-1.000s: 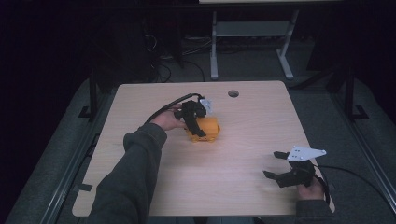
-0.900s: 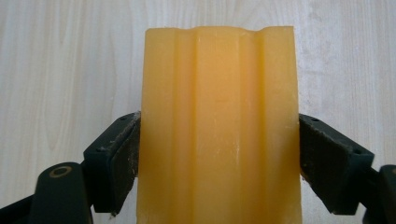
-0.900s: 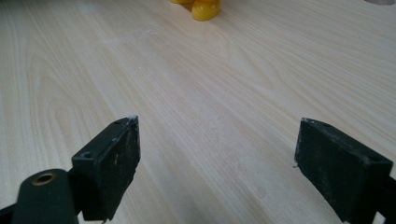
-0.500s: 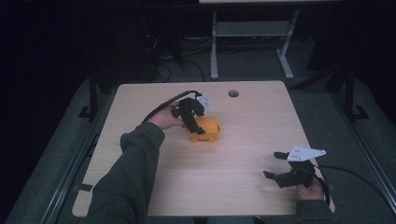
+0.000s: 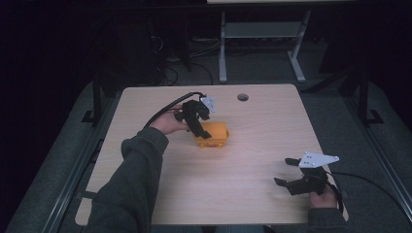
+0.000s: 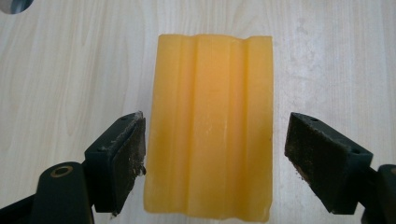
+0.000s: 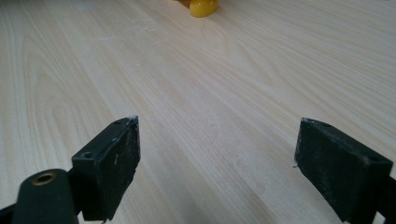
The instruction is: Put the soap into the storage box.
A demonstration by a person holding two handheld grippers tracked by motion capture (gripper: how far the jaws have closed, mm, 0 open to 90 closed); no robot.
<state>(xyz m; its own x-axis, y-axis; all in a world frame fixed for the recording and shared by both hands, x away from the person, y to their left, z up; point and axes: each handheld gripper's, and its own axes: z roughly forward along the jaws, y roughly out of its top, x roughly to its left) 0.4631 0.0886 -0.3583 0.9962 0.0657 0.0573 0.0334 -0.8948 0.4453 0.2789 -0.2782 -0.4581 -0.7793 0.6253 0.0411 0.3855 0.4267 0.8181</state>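
While you hold one pair of tongs in each hand, two pairs in all, a single orange block point(image 5: 213, 135) lies on the pale wooden worktop point(image 5: 252, 145), a little left of its centre. Your left tongs point(image 5: 198, 127) are over that block; in the left gripper view the jaws stand apart on either side of the ridged block point(image 6: 210, 126), the left pad touching or all but touching its edge and the right pad clear of it, with the block's near end cut off at the bottom of that view. From above, your hand and the tongs cover part of the block, so its full outline is hard to make out. One round hole point(image 5: 242, 97) sits in the worktop near its far edge. Your right tongs point(image 5: 290, 175) rest well apart from the block, near the worktop's right front corner, jaws spread wide over bare wood. In the right gripper view only a yellow-orange corner of the block point(image 7: 201, 7) shows at the top edge.
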